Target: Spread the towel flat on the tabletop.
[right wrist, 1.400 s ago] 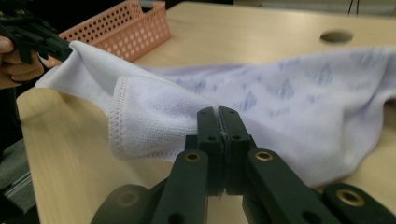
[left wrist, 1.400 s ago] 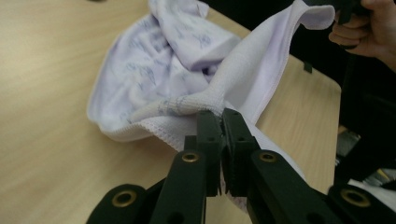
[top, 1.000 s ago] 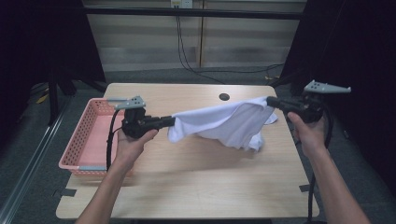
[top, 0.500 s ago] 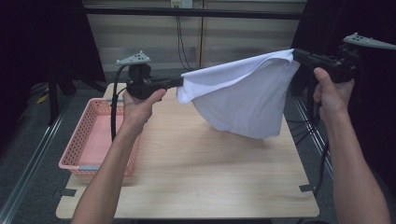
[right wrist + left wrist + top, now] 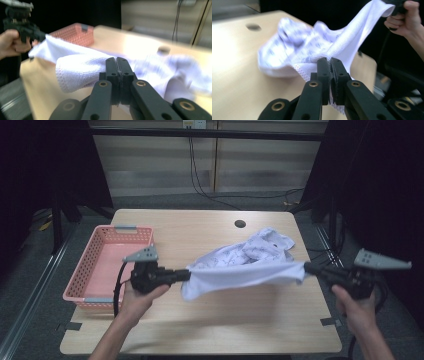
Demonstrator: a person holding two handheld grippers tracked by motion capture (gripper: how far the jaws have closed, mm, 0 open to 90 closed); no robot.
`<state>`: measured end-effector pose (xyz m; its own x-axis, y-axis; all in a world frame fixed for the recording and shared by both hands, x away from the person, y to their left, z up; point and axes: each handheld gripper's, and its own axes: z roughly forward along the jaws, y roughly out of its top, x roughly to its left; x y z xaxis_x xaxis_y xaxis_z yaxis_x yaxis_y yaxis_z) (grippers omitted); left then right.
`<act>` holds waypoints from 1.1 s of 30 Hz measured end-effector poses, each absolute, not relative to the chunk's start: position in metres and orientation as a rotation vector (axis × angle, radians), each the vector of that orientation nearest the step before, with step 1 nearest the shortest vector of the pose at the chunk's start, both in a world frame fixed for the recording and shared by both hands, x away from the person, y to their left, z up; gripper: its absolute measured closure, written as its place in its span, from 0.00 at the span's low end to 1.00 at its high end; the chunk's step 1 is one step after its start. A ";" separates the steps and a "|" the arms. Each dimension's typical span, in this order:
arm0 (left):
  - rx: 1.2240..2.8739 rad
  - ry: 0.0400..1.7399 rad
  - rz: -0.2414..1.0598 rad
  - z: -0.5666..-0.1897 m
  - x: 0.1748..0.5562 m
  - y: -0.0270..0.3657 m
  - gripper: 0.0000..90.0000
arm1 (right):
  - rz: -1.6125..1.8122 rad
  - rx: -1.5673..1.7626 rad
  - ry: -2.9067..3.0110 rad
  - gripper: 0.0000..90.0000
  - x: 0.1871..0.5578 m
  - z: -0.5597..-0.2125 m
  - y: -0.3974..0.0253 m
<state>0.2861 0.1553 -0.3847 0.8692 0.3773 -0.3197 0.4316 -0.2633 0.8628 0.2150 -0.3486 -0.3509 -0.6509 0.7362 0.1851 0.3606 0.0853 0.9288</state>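
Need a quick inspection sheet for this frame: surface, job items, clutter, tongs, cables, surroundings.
Surface: light wooden table, round grommet hole near the far edge.
Job's things: white towel, printed on one face, stretched between both tongs; its far part bunches on the table.
Clutter: pink plastic basket at the table's left edge; what it holds cannot be told.
Grippers: left tongs shut on one towel corner, right tongs shut on the opposite corner; both grips are on the hem.
Cables: black cable trails from the left tongs; more cables hang down the back wall.
Surroundings: dark curtains at both sides, pale panelled wall behind.
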 end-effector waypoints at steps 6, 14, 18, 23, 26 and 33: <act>1.969 0.640 -0.167 -0.435 0.252 0.166 0.97 | 1.521 1.177 2.187 0.99 0.173 -0.416 -0.340; 1.998 0.716 -0.195 -0.460 0.240 0.184 0.86 | 1.464 1.196 2.266 0.84 0.137 -0.442 -0.335; 2.037 0.706 -0.188 -0.463 0.253 0.170 0.83 | 1.463 1.220 2.240 0.76 0.145 -0.444 -0.339; 2.080 0.731 -0.167 -0.471 0.289 0.143 0.72 | 1.390 1.236 2.276 0.69 0.176 -0.453 -0.332; 2.100 0.744 -0.150 -0.476 0.308 0.128 0.67 | 1.363 1.238 2.312 0.66 0.200 -0.462 -0.325; 2.191 0.763 -0.058 -0.492 0.329 0.099 0.61 | 1.259 1.223 2.398 0.65 0.247 -0.484 -0.303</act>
